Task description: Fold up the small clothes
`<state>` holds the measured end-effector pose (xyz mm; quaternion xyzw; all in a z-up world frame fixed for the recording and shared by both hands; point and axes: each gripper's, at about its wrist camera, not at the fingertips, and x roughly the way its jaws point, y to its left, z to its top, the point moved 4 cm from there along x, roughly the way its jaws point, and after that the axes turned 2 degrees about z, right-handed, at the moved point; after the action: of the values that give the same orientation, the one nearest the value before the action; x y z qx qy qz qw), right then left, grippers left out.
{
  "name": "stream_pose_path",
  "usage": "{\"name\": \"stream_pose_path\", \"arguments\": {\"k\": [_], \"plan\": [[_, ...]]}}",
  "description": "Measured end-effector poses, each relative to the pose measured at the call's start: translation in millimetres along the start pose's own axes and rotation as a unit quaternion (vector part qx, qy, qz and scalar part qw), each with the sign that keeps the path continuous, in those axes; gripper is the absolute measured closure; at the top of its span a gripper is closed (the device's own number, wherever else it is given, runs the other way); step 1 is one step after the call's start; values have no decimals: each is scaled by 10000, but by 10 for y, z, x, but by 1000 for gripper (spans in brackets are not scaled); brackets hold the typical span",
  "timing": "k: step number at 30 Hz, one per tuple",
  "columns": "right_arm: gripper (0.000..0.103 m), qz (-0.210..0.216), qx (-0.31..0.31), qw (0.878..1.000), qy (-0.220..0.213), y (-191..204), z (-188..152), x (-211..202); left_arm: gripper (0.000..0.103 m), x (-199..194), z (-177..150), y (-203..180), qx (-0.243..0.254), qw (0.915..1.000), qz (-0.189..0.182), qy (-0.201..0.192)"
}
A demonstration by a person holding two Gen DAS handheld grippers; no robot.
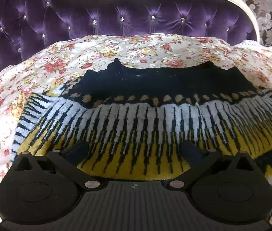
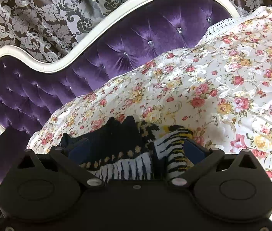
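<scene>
A knitted sweater (image 1: 155,119) with navy, white and yellow bands lies spread on a floral bedspread (image 1: 116,46), its navy edge toward the headboard. My left gripper (image 1: 134,151) hangs open just above the yellow band, fingers wide apart and nothing pinched between them. In the right wrist view a bunched corner of the same sweater (image 2: 128,165), navy and striped folds, rises between the fingers of my right gripper (image 2: 136,150). Those jaws stand wide apart, and the pads do not visibly press the fabric.
A purple tufted headboard (image 1: 116,15) with a white curved frame (image 2: 45,67) closes off the far side of the bed. Patterned curtains (image 2: 39,9) hang behind it. The floral bedspread (image 2: 222,77) stretches out to the right of the sweater.
</scene>
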<state>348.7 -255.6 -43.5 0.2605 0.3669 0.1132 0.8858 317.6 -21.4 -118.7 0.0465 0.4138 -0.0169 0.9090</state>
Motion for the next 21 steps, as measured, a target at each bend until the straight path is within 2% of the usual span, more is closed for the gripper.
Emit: {"name": "stream_pose_path", "arguments": {"k": [7, 16, 21], "plan": [[0, -64, -260, 9994, 203, 73, -83, 60, 0, -1, -20, -39, 61, 9999, 102, -22], [0, -158, -941, 9940, 542, 263, -243, 150, 0, 25, 1, -51, 68, 9999, 131, 56], [0, 30, -610, 9961, 630, 163, -225, 148, 0, 33, 4, -40, 77, 9999, 114, 94]]}}
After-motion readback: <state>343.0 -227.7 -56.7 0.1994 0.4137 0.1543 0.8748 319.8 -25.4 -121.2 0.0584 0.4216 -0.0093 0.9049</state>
